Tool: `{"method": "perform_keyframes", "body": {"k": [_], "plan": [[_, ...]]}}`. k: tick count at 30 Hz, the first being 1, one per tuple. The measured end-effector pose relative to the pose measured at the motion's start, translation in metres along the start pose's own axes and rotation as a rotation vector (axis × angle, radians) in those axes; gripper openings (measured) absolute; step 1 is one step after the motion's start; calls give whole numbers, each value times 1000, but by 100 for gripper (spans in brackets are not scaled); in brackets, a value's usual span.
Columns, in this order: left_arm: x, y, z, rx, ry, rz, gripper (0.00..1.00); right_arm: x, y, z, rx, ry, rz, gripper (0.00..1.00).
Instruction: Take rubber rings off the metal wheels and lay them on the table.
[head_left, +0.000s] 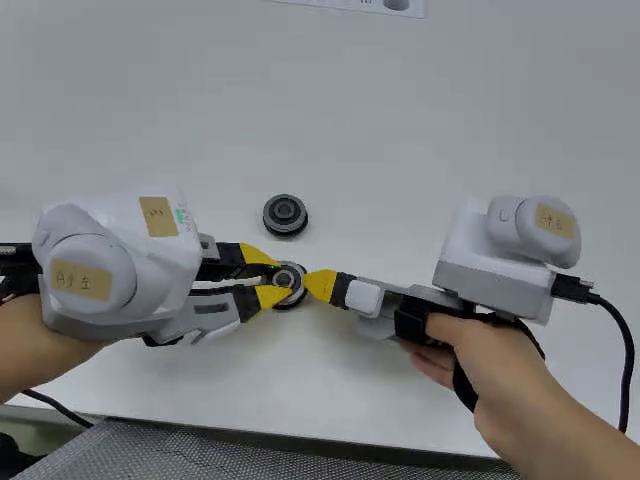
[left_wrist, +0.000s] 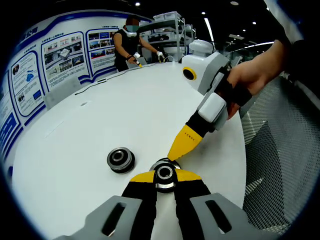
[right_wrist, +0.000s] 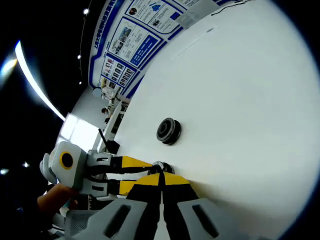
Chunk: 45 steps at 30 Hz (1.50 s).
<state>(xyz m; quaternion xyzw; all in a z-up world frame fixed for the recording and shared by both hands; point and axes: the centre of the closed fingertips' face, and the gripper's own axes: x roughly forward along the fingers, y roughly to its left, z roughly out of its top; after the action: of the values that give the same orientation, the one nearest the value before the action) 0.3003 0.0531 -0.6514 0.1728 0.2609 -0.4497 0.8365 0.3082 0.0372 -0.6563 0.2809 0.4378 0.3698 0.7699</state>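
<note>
A small metal wheel (head_left: 289, 279) with a dark rubber ring is clamped between the yellow tips of my left gripper (head_left: 268, 277), which is shut on it just above the white table (head_left: 420, 150). In the left gripper view the wheel (left_wrist: 165, 173) sits between the jaws of the left gripper (left_wrist: 165, 178). My right gripper (head_left: 320, 285) comes in from the right, its tips together and touching the wheel's rim (right_wrist: 158, 165). I cannot tell whether they pinch the ring. A second wheel (head_left: 285, 214) with its ring lies flat on the table behind.
The table's near edge (head_left: 300, 435) runs just below the grippers, with grey mesh (head_left: 180, 455) beneath. A black cable (head_left: 622, 345) trails from the right gripper. Far across the table a person (left_wrist: 129, 40) stands at a bench.
</note>
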Motion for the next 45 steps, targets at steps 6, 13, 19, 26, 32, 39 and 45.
{"method": "perform_keyframes", "body": {"k": [6, 13, 19, 26, 32, 39, 45], "plan": [[0, -1, 1, -2, -4, 0, 12, 1, 3, 0, -56, 13, -9, 1], [0, -1, 1, -2, -5, 0, 12, 2, 4, -1, -112, 23, -19, 0], [0, -1, 1, -2, -6, 0, 12, 3, 5, -1, -134, 35, -19, 0], [0, 0, 1, -1, -4, 0, 12, 4, 7, -2, -154, 43, -19, 0], [1, 0, 1, 3, -4, 1, 12, 8, 10, -4, -203, 63, -36, 0], [0, 0, 0, -2, -6, 1, 12, 7, 10, -4, -190, 65, -27, 0], [0, 0, 0, 0, -8, 0, 13, 7, 10, -4, -175, 57, -26, 1]]}}
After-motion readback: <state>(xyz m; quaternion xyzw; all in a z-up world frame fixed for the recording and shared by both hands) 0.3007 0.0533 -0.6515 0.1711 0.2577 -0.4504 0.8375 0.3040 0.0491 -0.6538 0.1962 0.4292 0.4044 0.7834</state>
